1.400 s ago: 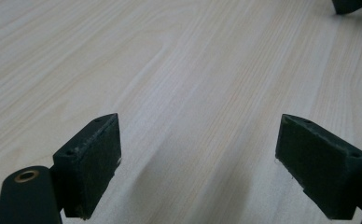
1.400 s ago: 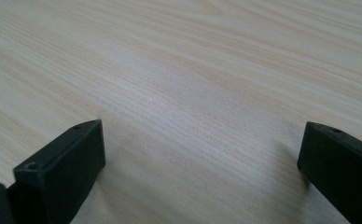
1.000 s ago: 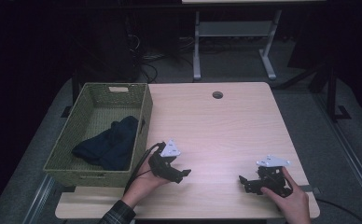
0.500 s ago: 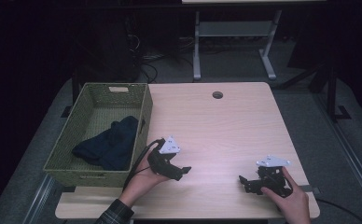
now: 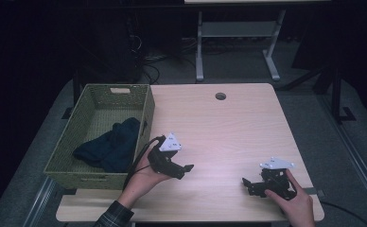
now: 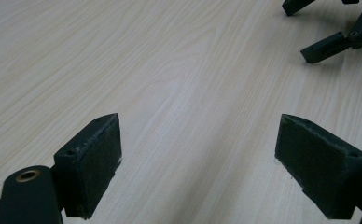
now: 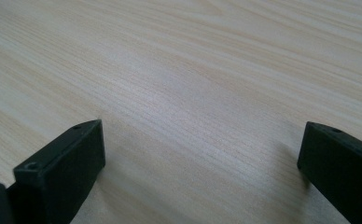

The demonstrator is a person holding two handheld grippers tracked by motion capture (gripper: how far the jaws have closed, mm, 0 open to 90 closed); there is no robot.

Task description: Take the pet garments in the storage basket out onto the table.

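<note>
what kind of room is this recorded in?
Likely a lab or office workspace: a pale wood-top desk with a cable hole, loose cables on grey carpet behind it, and another desk's white frame.

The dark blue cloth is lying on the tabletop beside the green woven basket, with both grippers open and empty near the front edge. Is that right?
Not quite. The dark blue cloth lies inside the green woven basket, not on the tabletop beside it; the high view shows this. The rest holds: the left gripper and the right gripper are open and empty near the front edge.
</note>
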